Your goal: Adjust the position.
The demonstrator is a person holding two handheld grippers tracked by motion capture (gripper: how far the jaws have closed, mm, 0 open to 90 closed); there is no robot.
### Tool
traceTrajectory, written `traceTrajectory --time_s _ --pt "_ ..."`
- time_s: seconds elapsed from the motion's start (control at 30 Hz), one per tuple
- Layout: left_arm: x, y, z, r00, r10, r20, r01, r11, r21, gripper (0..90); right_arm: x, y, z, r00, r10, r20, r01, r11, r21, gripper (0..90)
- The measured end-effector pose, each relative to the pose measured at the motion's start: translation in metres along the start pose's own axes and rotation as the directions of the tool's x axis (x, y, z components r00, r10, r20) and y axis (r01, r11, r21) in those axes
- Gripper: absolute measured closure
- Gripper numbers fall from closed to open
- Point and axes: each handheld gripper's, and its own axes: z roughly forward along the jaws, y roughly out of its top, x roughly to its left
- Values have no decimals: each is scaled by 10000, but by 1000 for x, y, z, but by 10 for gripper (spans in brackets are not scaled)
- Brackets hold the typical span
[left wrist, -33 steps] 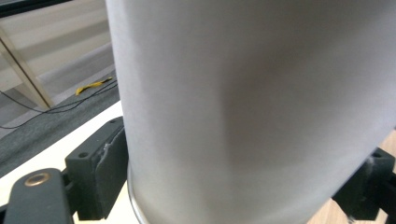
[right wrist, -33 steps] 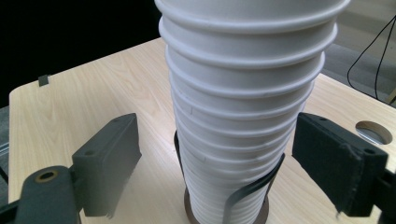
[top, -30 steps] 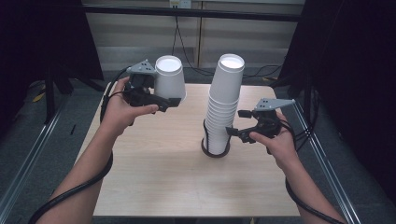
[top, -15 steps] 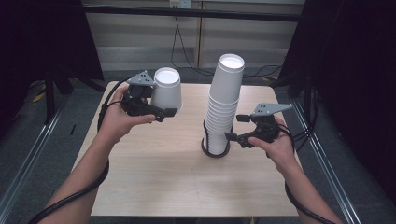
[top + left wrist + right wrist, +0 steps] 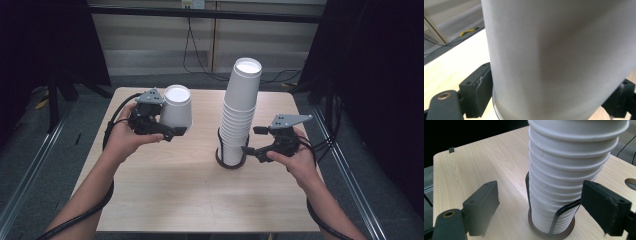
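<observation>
A single white paper cup, upside down, is gripped by my left gripper above the table's left half; in the left gripper view the cup's wall sits between both black pads. A tall stack of upside-down white cups stands in a black wire holder at the table's middle. My right gripper is open just to the right of the stack's lower part. In the right gripper view the stack rises between the spread jaws without touching either pad.
The light wooden table has bare surface in front of the stack and at the left. A round hole is cut in the tabletop at the right. Dark curtains, metal rails and floor cables surround the table.
My left gripper has come down and toward the table's middle with the cup. The right gripper has stayed beside the stack.
</observation>
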Motion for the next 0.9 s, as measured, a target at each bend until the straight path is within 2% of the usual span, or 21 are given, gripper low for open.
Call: traceTrajectory --time_s 0.2,0.37,0.7,0.9 --pt "-2 -9 2 9999 101 47 -102 9996 267 130 3 -3 2 9998 -173 -53 174 9998 92 149" --pt "-3 -15 3 10000 -19 67 16 9995 330 130 4 -4 3 9997 -228 -110 230 9996 172 149" --pt "-9 -28 8 9996 227 183 -240 9968 766 130 8 -8 6 9993 -332 -182 338 9989 322 148" --pt "-12 -36 12 9995 216 232 -236 9956 902 130 10 -12 9 9987 -419 -272 433 9978 506 148"
